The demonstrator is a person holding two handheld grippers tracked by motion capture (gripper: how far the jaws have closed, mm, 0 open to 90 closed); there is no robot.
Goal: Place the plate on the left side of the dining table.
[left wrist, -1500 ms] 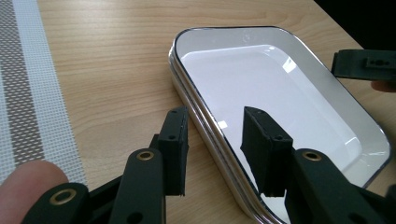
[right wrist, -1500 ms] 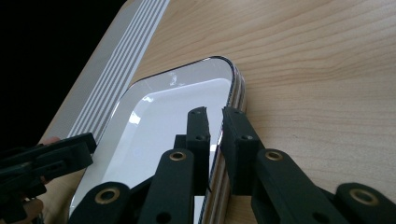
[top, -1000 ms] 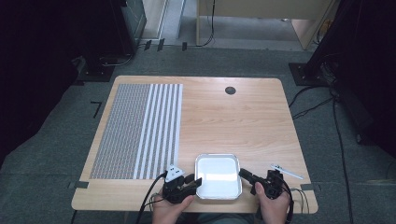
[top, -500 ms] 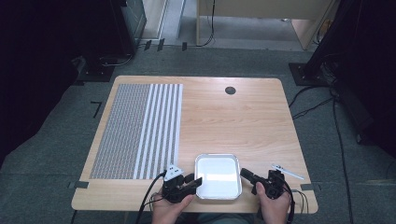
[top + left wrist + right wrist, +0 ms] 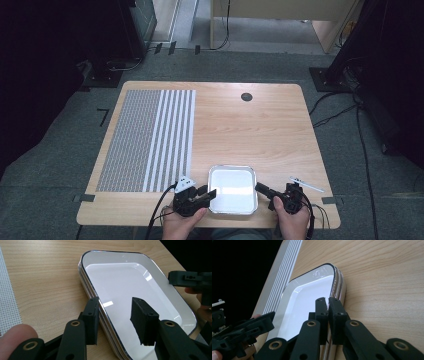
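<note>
Though it looks like one shallow white tray, the ribbed edge in both gripper views suggests several thin trays nested together, lying on the bench near its front edge, between the two hands. They are probably light, stiff and glossy, so slippery; the rolled rim is the sensible place to pinch. The right hand-held gripper is clenched on the rim of the tray's right side, jaws nearly meeting across it. The left hand-held gripper is released, its jaws straddling the left rim, one outside and one over the basin, neither pressing on it.
</note>
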